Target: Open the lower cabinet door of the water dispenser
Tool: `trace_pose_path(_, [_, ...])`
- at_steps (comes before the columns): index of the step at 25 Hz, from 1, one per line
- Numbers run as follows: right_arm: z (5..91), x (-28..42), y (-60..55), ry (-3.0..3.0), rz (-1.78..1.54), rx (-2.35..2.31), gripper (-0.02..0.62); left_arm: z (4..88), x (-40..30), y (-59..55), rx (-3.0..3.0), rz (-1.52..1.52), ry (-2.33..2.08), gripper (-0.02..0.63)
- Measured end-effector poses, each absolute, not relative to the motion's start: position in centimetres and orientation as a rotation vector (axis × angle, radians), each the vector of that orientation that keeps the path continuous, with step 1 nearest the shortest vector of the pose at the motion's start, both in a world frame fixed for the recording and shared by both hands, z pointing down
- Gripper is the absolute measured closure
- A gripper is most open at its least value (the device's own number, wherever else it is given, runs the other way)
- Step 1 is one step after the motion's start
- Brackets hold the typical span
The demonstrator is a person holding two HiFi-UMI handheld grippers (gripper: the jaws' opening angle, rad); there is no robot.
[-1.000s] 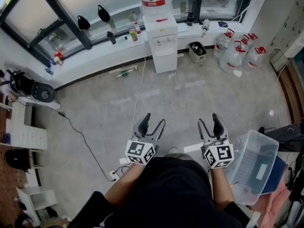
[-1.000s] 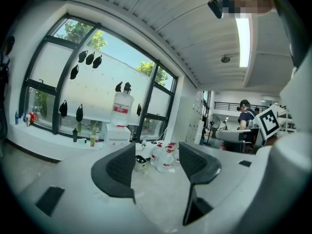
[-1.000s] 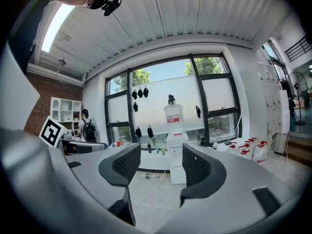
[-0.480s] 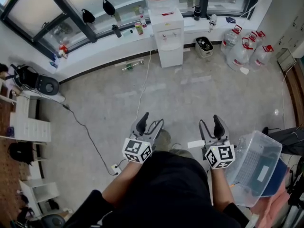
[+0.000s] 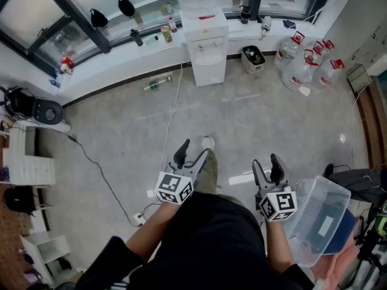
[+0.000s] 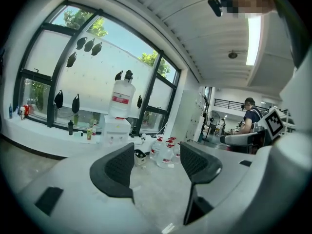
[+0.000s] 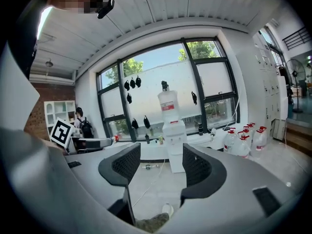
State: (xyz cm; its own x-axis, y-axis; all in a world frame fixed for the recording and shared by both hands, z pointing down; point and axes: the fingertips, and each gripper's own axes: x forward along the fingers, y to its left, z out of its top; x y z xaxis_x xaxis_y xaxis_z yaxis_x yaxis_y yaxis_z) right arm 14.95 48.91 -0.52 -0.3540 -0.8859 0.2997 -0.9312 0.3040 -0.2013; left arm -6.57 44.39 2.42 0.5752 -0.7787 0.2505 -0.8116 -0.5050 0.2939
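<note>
Head view: the water dispenser [image 5: 205, 44] stands upright against the window wall, straight ahead of me and well apart across bare floor.
Lower cabinet door: the white front panel [image 5: 208, 72] below the taps, facing me and closed; from here I cannot tell its handle or hinge side.
Left claw [image 5: 194, 152]: released. Its jaws have just been opening a little wider, with nothing between them.
Right claw [image 5: 266, 164]: released, jaws apart, empty.
Left gripper view: the dispenser [image 6: 117, 128] sits left of the gap, above my left jaw, so this claw [image 6: 156, 161] aims to the right of it, toward the water jugs [image 6: 165, 152].
Right gripper view: the dispenser [image 7: 176, 147] shows in the gap between the jaws, so this claw [image 7: 156, 168] points right at it.
Nearer hand: neither by much, I judge; both are held low in front of my body, side by side.
Pose: both claws point forward, tilted slightly down.
Next move: I must close the whole floor distance before any reach for the door.
</note>
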Motion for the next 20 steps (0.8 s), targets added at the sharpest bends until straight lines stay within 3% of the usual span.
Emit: trace_pose_path(20, [-0.9, 12.2, 17.3, -2.366, 0.581, 1.625, 0.359, 3.3, -6.4, 13.6, 2.419, 0.053, -1.172, 0.333])
